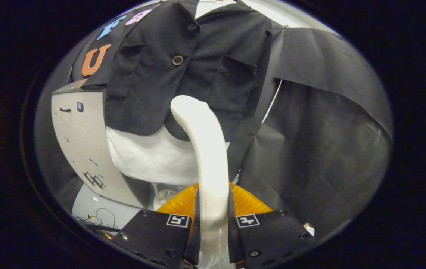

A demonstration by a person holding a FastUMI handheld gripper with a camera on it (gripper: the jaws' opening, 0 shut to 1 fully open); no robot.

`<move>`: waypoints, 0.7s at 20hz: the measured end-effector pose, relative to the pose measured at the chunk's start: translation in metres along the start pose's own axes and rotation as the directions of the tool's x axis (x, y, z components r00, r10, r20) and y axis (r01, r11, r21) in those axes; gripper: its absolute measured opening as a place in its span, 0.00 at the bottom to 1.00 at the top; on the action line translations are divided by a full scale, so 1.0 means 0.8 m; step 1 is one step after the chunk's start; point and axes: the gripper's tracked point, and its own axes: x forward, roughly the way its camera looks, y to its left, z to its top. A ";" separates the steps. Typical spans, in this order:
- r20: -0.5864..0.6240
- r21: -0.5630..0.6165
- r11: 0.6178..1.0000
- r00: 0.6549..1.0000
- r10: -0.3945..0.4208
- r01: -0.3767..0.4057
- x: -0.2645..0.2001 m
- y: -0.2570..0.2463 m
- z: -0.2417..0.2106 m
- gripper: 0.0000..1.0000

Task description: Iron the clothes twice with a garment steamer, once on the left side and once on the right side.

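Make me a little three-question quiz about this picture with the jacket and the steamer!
1. True or false: the gripper is shut on the white steamer handle.
2. What does the dark jacket hang over? A) a white mannequin form B) a chair C) a table
3. Fill in: the steamer's head sits near the jacket's ____ edge.

Key
1. True: both fingers press on the handle.
2. A: the white mannequin form shows below the jacket.
3. Bottom.
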 end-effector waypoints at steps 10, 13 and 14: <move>0.140 0.118 0.993 0.990 -0.009 -0.007 -0.148 -0.019 0.064 0.32; 0.183 0.154 0.988 0.983 -0.004 -0.024 -0.185 -0.025 0.085 0.33; 0.203 0.161 0.986 0.979 0.003 -0.036 -0.195 -0.026 0.092 0.33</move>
